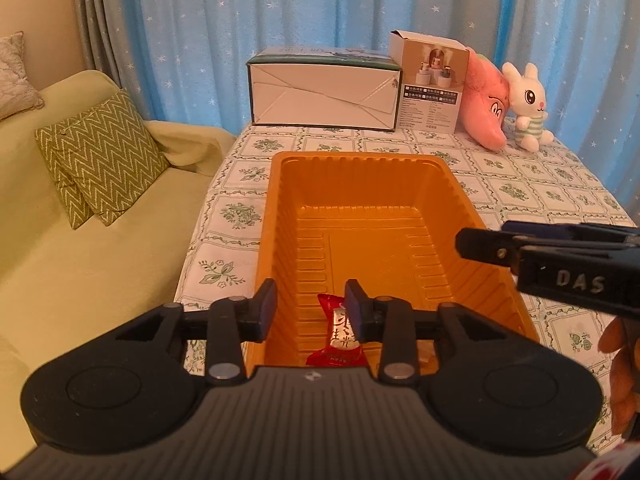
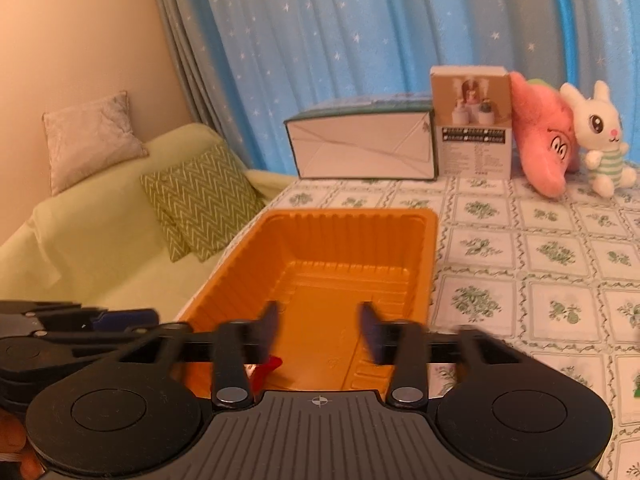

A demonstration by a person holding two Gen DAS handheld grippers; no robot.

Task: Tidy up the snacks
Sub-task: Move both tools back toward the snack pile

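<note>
An orange plastic tray (image 1: pixel 372 216) sits on the flower-patterned tablecloth; it also shows in the right wrist view (image 2: pixel 432 240). A red wrapped snack (image 1: pixel 338 332) lies on the tray floor at its near end, and a red corner of it shows in the right wrist view (image 2: pixel 270 366). My left gripper (image 1: pixel 310 308) is open above the near end of the tray, its fingers either side of the snack and apart from it. My right gripper (image 2: pixel 320 330) is open and empty over the tray's near end; it enters the left wrist view from the right (image 1: pixel 532 252).
A long white box (image 1: pixel 324 92), a small product box (image 1: pixel 434 80), a pink plush (image 1: pixel 484 104) and a white rabbit plush (image 1: pixel 526 108) stand along the table's far edge by the blue curtain. A green sofa with cushions (image 1: pixel 100 160) is at the left.
</note>
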